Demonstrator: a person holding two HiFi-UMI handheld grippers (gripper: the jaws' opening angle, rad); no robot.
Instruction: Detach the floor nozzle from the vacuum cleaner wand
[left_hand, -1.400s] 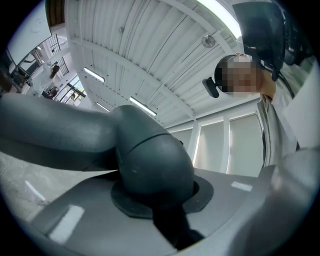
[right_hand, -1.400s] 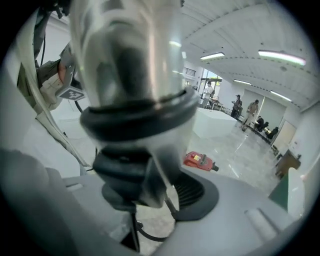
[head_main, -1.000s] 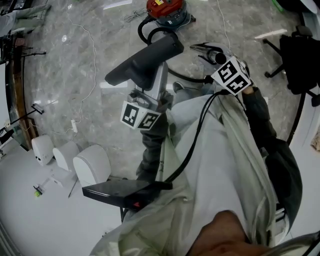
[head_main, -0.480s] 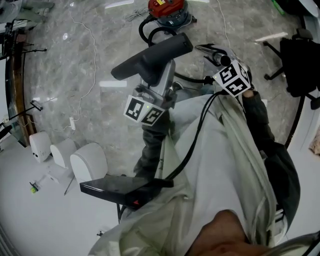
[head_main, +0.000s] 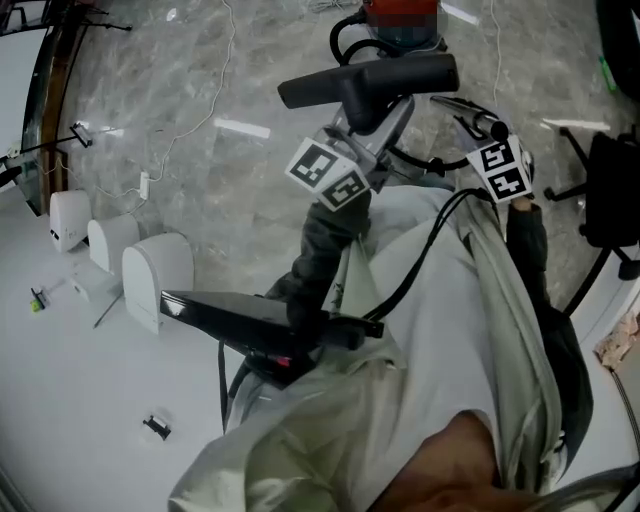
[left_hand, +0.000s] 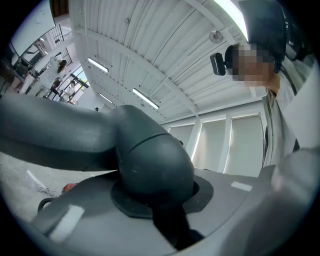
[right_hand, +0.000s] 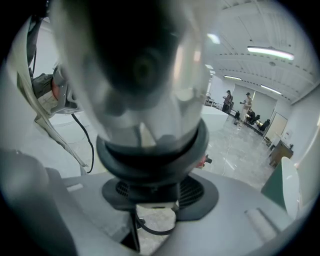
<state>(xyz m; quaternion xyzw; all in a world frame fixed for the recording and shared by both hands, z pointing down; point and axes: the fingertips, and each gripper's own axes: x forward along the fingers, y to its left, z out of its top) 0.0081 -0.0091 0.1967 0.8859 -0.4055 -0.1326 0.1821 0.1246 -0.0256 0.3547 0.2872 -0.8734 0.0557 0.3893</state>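
The floor nozzle (head_main: 370, 78) is held up in the air above the grey marble floor (head_main: 200, 180), its dark bar lying roughly level. It is gripped at its rounded neck by the left gripper (head_main: 378, 130). In the left gripper view the jaws of the left gripper (left_hand: 157, 202) are seen closed tightly on that dark grey neck (left_hand: 152, 160), which fills the space between them.

Just to the right of the nozzle, the shiny wand (head_main: 458, 106) is held by the right gripper (head_main: 472, 124). In the right gripper view the jaws are seen clamped on the black collar (right_hand: 150, 155) round the wand's bright tube (right_hand: 145, 75). In the head view the nozzle and the wand appear to be apart, with a small gap between the neck and the tube end; whether they touch cannot be told for certain.

Behind the nozzle, on the floor, a red vacuum cleaner (head_main: 400, 12) is seen with its black hose (head_main: 345, 40) looped beside it. A black cable (head_main: 420, 260) is draped from the right gripper over the person's pale garment (head_main: 440, 330).

At the left, three white domed objects (head_main: 155, 275) are lined up along the floor-side edge of a white table (head_main: 60, 400), and a flat black device (head_main: 230, 320) juts over the table beside them. An office chair (head_main: 610, 190) is seen on the floor at the right.
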